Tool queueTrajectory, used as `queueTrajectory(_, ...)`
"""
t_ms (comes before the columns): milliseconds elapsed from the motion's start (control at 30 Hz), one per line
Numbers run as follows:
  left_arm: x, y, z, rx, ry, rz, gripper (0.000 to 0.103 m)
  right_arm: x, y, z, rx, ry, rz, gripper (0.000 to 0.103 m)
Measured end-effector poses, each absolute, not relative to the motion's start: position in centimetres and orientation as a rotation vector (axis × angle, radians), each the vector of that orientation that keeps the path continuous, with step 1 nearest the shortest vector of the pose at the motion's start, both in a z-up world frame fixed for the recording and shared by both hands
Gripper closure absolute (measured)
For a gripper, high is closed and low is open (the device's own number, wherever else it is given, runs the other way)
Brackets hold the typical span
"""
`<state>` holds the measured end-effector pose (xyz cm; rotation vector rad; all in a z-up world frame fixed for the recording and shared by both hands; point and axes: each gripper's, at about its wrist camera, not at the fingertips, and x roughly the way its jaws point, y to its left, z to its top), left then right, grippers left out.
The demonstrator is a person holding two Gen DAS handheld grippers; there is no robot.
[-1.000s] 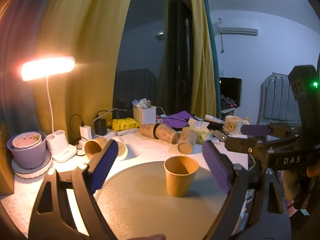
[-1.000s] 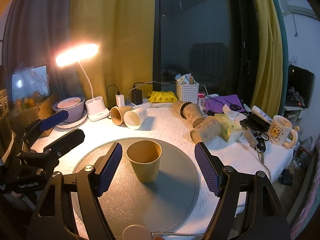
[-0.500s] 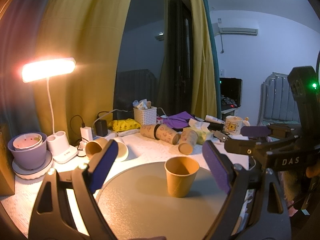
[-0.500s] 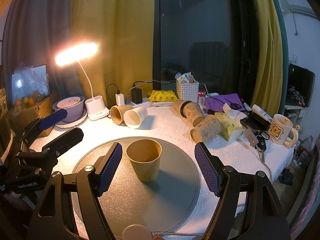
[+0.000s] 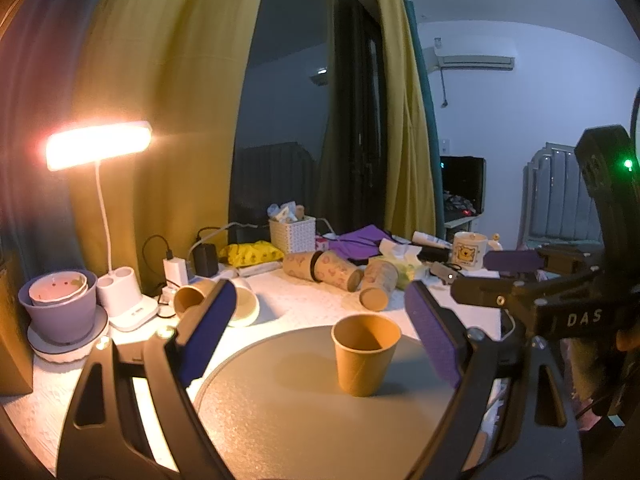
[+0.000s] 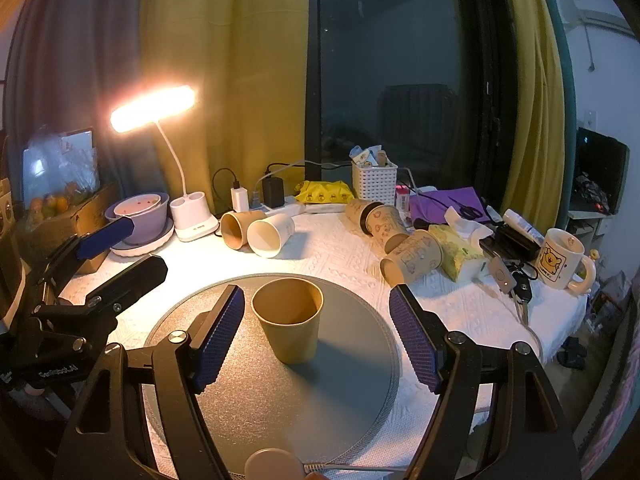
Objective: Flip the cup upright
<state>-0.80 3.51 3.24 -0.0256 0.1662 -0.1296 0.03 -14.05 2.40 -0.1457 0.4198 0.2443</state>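
Observation:
A plain brown paper cup stands upright, mouth up, on the round grey mat; it also shows in the right wrist view on the mat. My left gripper is open and empty, held back from the cup, which sits toward its right finger. My right gripper is open and empty, with the cup ahead of it near its left finger. Each gripper appears at the edge of the other's view, the right one and the left one.
Several paper cups lie on their sides on the white cloth: a brown and a white one at the back left, patterned ones at the right. A lit desk lamp, a purple bowl, a white basket, a tissue pack and a mug ring the mat.
Both grippers have drifted very slightly; the cup stays upright on the mat and both grippers stay open.

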Motion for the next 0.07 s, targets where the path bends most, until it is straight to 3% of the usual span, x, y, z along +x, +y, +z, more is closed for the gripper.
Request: queueTrajectory(67,-0.98,3.71,3.35,-0.032,0.151,-0.143,0.016,0.05,-14.01,2.39,-0.147,0.421,0.245,0.025)
